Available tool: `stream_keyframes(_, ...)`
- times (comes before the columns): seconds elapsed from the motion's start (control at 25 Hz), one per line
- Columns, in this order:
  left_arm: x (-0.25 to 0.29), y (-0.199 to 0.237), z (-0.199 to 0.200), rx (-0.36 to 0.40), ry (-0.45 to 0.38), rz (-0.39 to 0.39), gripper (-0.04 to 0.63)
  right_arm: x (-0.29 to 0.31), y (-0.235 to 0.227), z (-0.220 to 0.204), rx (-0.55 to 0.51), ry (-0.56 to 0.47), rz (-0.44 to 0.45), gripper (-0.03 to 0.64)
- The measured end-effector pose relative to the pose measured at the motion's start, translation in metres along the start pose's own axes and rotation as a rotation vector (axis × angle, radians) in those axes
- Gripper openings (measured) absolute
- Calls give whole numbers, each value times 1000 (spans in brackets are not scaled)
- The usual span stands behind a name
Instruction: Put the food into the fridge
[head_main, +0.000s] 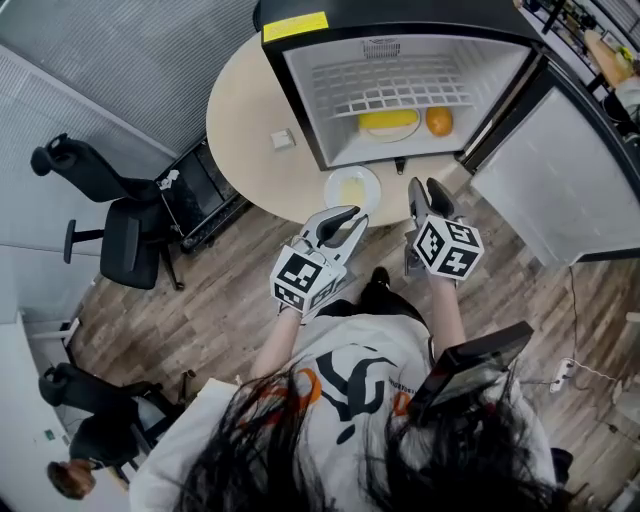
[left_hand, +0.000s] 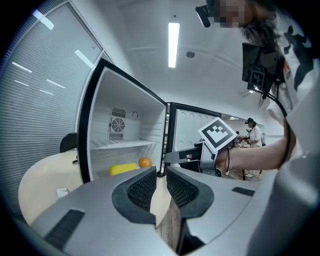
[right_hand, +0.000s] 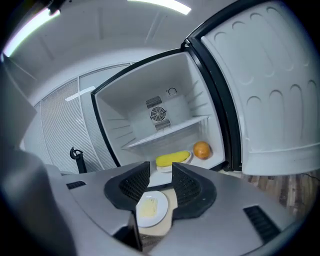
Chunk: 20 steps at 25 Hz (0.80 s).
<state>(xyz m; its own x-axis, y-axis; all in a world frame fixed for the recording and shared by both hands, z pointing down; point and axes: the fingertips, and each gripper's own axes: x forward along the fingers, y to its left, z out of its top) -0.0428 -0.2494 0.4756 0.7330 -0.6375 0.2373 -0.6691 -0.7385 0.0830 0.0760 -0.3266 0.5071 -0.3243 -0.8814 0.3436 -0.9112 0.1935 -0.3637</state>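
A small fridge (head_main: 296, 88) stands open on a round table (head_main: 240, 115). On its floor lie a yellow corn cob (head_main: 388, 120) on a plate and an orange (head_main: 438, 121); both also show in the right gripper view, corn cob (right_hand: 172, 159) and orange (right_hand: 201, 149). A white plate with pale yellow food (head_main: 352, 189) sits on the table before the fridge. My left gripper (head_main: 352, 215) hovers just short of that plate, its jaws narrowly apart and empty. My right gripper (head_main: 427, 188) is to the plate's right, jaws part-way apart with nothing between them; the plate (right_hand: 150, 210) shows below its gap.
The fridge door (head_main: 545, 180) swings out to the right. A small white object (head_main: 283, 139) lies on the table left of the fridge. Black office chairs (head_main: 120, 235) and a low rack (head_main: 205, 190) stand at the left. A person (head_main: 75, 478) is at the lower left.
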Motion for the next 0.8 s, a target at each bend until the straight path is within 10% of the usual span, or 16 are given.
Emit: stream_keyframes(0.8,-70,-81,-28,-41,-27,-90,63,-148,42,-62,95,5,-40,86)
